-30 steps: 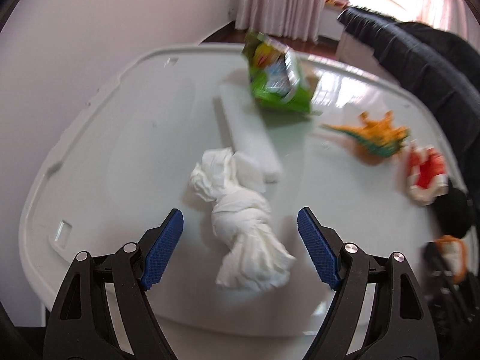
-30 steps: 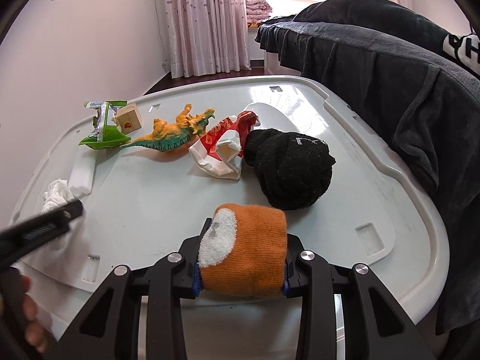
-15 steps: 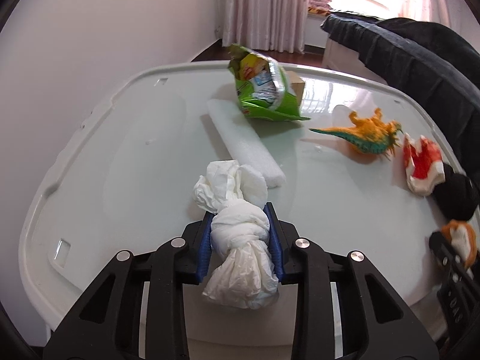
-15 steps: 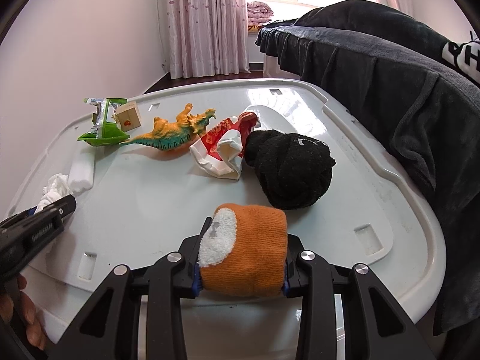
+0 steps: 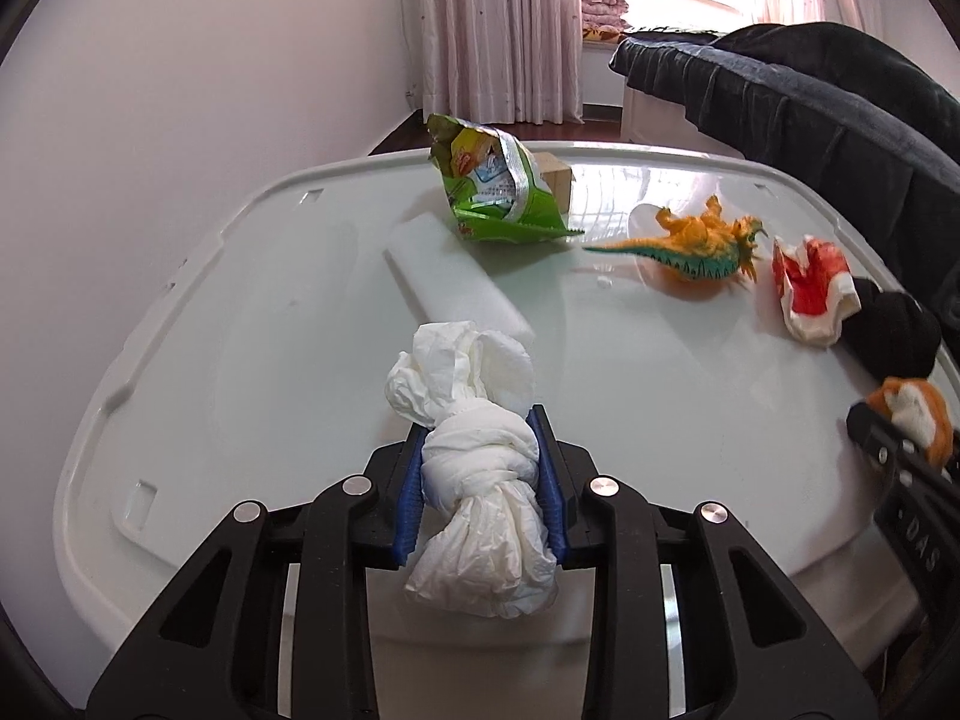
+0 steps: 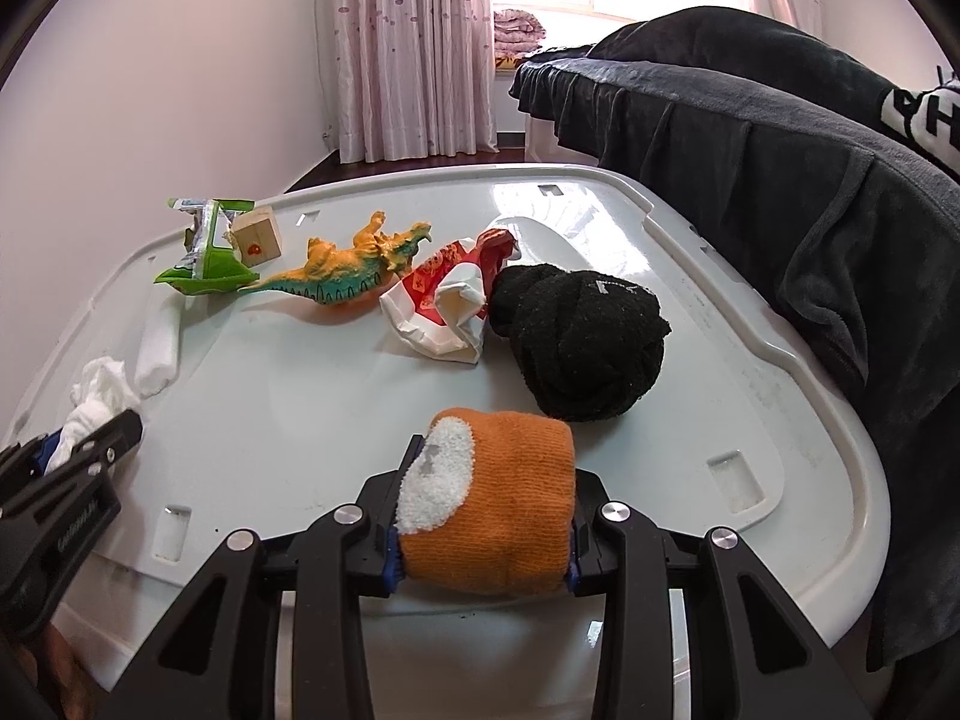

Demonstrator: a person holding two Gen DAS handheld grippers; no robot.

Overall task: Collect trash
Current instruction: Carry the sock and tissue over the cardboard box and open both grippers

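Note:
My left gripper (image 5: 482, 483) is shut on a knotted white tissue wad (image 5: 474, 468) and holds it above the near part of the white table (image 5: 240, 312). My right gripper (image 6: 483, 525) is shut on an orange rolled sock (image 6: 492, 516) at the table's near edge. A green snack wrapper (image 5: 498, 186), a white foam strip (image 5: 456, 282) and a crumpled red-and-white wrapper (image 5: 810, 288) lie on the table. The tissue wad also shows in the right wrist view (image 6: 96, 396), at the left.
An orange toy dinosaur (image 6: 354, 267), a small wooden block (image 6: 257, 235) and a black rolled sock (image 6: 582, 342) lie on the table. A dark blanket-covered sofa (image 6: 780, 138) runs along the right. A wall is on the left, curtains at the back.
My left gripper closed on the tissue wad and lifted it off the table, pulling back slightly. My right gripper kept hold of the orange sock, nearly still.

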